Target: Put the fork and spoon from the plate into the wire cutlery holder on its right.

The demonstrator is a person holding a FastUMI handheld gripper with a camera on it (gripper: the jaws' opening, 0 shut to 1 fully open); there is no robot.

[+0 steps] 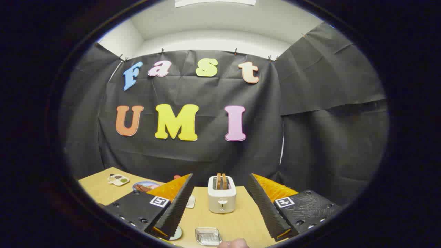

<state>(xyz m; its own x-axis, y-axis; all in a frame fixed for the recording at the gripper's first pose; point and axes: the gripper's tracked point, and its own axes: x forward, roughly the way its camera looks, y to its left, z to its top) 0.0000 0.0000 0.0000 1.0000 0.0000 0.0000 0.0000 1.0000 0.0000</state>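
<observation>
My gripper is open, held above a wooden table, with nothing between its fingers. A pale round plate edge peeks out beneath the left finger near the table's front. I cannot make out a fork, a spoon or a wire cutlery holder from this angle. A white toaster with two slices of toast stands between and beyond the fingers.
A small clear glass dish lies on the table just ahead of the fingers, and a fingertip of a person's hand shows beside it. Farther left are a plate with food and a small white tray.
</observation>
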